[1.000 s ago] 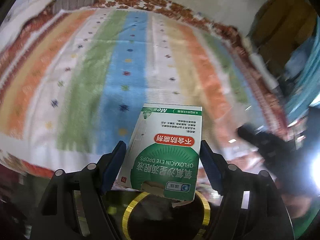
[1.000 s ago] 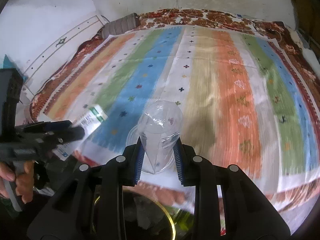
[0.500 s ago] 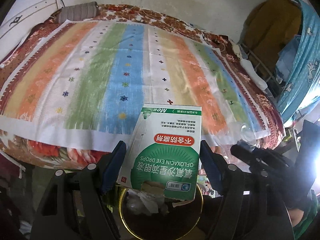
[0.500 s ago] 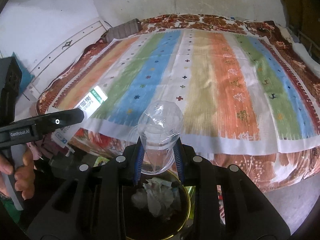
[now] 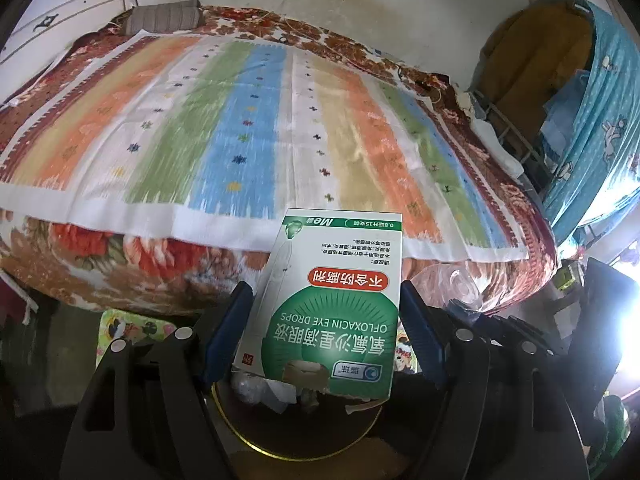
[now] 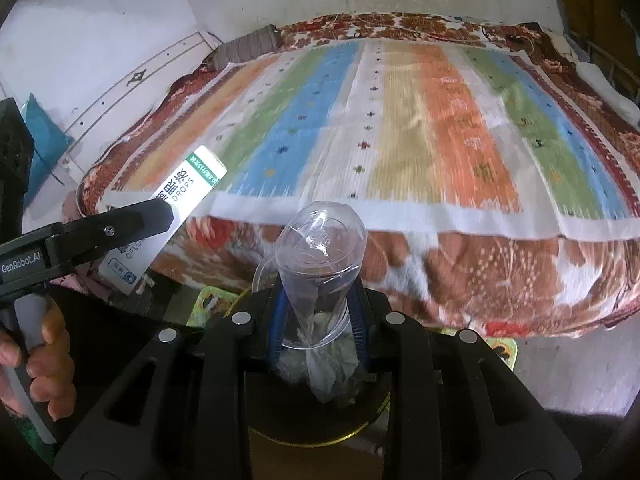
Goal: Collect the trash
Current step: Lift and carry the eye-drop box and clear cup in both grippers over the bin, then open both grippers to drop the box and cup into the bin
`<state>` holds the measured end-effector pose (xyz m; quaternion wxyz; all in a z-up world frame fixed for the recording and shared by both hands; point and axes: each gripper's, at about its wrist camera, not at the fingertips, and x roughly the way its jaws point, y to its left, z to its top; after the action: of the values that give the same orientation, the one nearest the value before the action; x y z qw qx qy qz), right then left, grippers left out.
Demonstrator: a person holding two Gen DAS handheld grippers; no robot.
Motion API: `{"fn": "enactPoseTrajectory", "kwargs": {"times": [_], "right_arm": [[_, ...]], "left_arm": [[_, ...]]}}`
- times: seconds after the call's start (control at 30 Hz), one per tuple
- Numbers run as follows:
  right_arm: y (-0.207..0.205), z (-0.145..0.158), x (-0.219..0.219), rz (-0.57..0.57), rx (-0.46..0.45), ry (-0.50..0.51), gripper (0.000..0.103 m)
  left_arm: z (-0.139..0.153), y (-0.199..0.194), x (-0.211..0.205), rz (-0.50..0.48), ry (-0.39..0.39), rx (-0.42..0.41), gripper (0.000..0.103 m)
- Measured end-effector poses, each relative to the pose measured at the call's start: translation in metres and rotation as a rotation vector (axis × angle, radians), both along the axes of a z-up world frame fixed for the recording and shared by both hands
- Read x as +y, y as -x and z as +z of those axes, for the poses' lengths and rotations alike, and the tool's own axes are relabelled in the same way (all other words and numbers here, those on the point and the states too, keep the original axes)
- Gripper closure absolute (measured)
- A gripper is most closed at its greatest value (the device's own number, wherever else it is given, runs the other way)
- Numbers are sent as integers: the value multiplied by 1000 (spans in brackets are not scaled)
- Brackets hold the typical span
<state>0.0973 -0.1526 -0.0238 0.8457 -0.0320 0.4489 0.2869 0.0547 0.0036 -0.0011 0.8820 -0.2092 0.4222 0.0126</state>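
Note:
My left gripper (image 5: 326, 312) is shut on a green and white eye drops box (image 5: 332, 292), held across its width. Directly below the box sits a round bin with a gold rim (image 5: 256, 436), holding crumpled white paper (image 5: 264, 390). My right gripper (image 6: 318, 316) is shut on a crushed clear plastic cup (image 6: 322, 256), squeezed between the blue pads. It hangs over the same bin (image 6: 360, 432), where wadded paper (image 6: 340, 356) shows through the cup. The right wrist view also shows the left gripper (image 6: 132, 216) with the box (image 6: 176, 200) at the left.
A bed with a striped cover (image 5: 248, 120) and a floral blanket edge (image 6: 500, 280) fills the space beyond the bin. A grey roll (image 5: 164, 20) lies at the headboard end. A blue curtain (image 5: 592, 128) hangs at the right. A colourful mat (image 5: 136, 326) lies on the floor.
Both grippers have pulled back off the bed with their loads. The bed edge has receded and the gold-rimmed bin has come into view under each gripper.

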Motion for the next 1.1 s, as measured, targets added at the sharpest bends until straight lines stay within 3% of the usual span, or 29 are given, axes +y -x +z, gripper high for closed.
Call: {"fn": "enactPoseTrajectory", "kwargs": {"times": [0.27, 0.33, 0.53, 0.67, 0.8, 0.97, 1.0, 1.07, 1.1], "right_arm": [[19, -30, -1, 9, 80, 59, 77], [19, -41, 1, 8, 111, 94, 77], [7, -74, 7, -19, 238, 137, 77], [-4, -96, 11, -40, 315, 154, 76], [-16, -115, 16, -51, 372, 154, 75], [-33, -136, 16, -94, 432, 163, 75], [-34, -138, 18, -90, 436, 155, 74], [-35, -137, 19, -93, 429, 140, 53], [-37, -135, 18, -108, 417, 145, 44]], "left_arm": [[-32, 10, -6, 20, -23, 105, 30], [-49, 7, -3, 42, 11, 167, 30], [-68, 0, 2, 93, 56, 233, 30], [-93, -11, 0, 102, 110, 324, 30], [-114, -23, 2, 137, 84, 396, 30], [-139, -30, 19, 217, 217, 455, 29], [-141, -31, 19, 214, 226, 454, 29], [-141, -34, 15, 196, 228, 443, 27], [-141, -34, 15, 205, 226, 437, 21]]}}
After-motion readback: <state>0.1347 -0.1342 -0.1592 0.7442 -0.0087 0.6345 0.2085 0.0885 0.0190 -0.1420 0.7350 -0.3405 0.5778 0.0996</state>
